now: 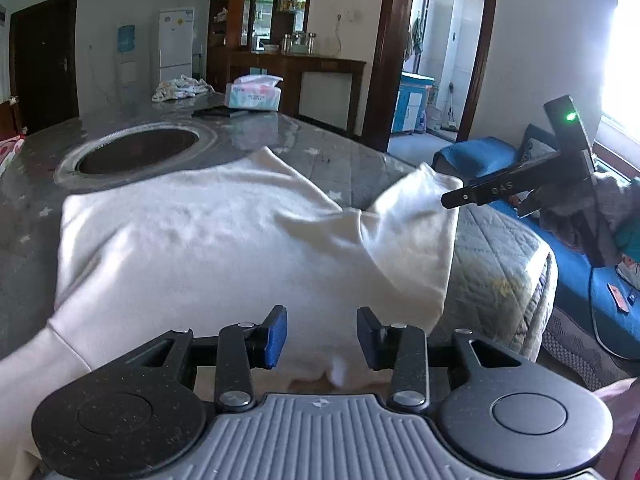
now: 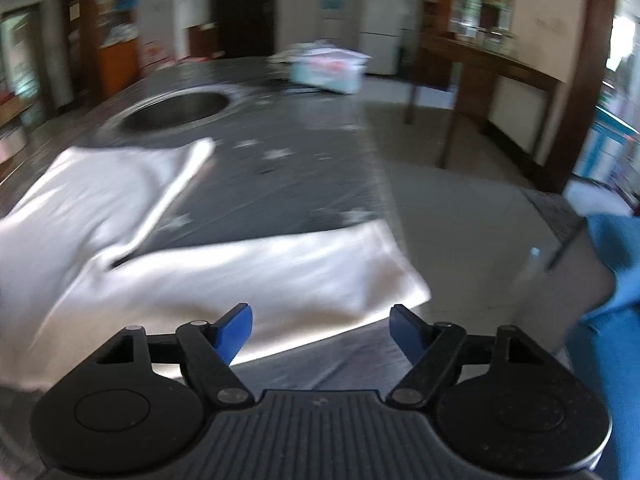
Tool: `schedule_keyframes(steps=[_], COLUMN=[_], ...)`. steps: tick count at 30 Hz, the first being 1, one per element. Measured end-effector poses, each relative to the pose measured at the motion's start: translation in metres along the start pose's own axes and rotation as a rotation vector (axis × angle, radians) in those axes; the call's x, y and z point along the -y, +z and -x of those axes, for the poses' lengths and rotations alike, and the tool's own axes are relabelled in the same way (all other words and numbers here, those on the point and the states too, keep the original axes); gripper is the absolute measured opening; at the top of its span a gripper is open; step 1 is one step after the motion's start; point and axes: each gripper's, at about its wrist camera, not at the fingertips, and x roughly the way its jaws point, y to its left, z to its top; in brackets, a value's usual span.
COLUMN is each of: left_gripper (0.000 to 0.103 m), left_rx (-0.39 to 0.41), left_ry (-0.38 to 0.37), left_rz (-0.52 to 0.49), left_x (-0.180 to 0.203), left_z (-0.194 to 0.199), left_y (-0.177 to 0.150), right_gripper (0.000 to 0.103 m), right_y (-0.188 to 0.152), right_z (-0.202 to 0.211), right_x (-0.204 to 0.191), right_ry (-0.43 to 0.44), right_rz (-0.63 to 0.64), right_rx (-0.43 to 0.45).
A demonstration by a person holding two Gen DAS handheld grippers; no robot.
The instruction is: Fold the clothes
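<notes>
A cream-white garment is laid flat on a grey star-patterned table cover. In the left wrist view it is spread across most of the near part of the table, with its long axis running left to right across the frame. Two corners point away from the camera: one peak toward the round recessed opening in the table, and a second flap raised at the right edge of the table. A fold line runs diagonally between them. In the right wrist view the same garment is blurred by motion; a broad band lies crosswise before the gripper, and a second panel extends toward the far left, a dark gap of table cover showing between the two.

The left gripper is positioned low over the near edge of the garment. Its jaws are spread apart and nothing is held between them. The right gripper is held above the near band of cloth, its jaws likewise parted wide and empty; in the left wrist view its black finger is seen just beside the raised flap, and contact cannot be determined.

A tissue box and a bundle of patterned cloth are placed at the far end of the table. A blue sofa is located to the right of the table.
</notes>
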Motion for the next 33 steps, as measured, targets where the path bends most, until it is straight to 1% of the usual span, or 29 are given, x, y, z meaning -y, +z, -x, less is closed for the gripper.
schedule_keyframes(steps=[2,3,7,10,11,12,14,18,22,24,26,28,32,33], left_gripper=[0.042,0.042,0.042,0.042,0.042,0.042,0.042,0.042,0.042,0.042,0.043,0.045,0.048,0.05], left_rx=[0.009,0.012,0.013,0.009,0.01,0.01,0.013,0.016,0.021,0.018,0.01,0.005,-0.027,-0.022], left_ry=[-0.001,-0.001,-0.013,-0.022,-0.026,-0.029,-0.036,-0.055,-0.094,-0.118,-0.144,-0.151,-0.168,-0.17], left_rz=[0.001,0.001,-0.007,-0.019,-0.022,-0.024,-0.025,-0.038,-0.057,-0.066,-0.075,-0.084,-0.047,-0.044], left_x=[0.0,0.0,0.003,0.008,0.01,0.011,0.013,0.021,0.031,0.036,0.041,0.046,0.045,0.045], left_z=[0.001,0.001,-0.004,-0.01,-0.013,-0.015,-0.02,-0.032,-0.046,-0.053,-0.062,-0.07,-0.087,-0.089], left_y=[0.004,0.006,0.012,0.015,0.016,0.018,0.021,0.028,0.033,0.034,0.035,0.036,0.036,0.036], right_gripper=[0.072,0.068,0.057,0.039,0.025,0.015,0.011,0.008,0.008,0.008,0.008,0.008,0.008,0.008], right_y=[0.003,0.003,0.004,0.003,0.003,0.003,0.001,0.001,0.003,0.004,0.003,0.0,-0.007,-0.007], right_z=[-0.007,-0.01,-0.021,-0.022,-0.021,-0.019,-0.015,0.002,0.029,0.038,0.042,0.043,0.039,0.037], right_x=[0.011,0.016,0.033,0.038,0.039,0.04,0.044,0.047,0.049,0.049,0.049,0.049,0.052,0.051], right_ry=[-0.031,-0.039,-0.025,-0.025,-0.029,-0.032,-0.031,-0.003,0.023,0.022,0.016,0.006,-0.001,-0.002], right_rz=[-0.046,-0.072,-0.164,-0.198,-0.204,-0.213,-0.234,-0.257,-0.279,-0.277,-0.267,-0.267,-0.294,-0.291], right_rx=[-0.001,-0.003,-0.005,0.013,0.02,0.026,0.038,0.081,0.139,0.152,0.147,0.136,0.11,0.102])
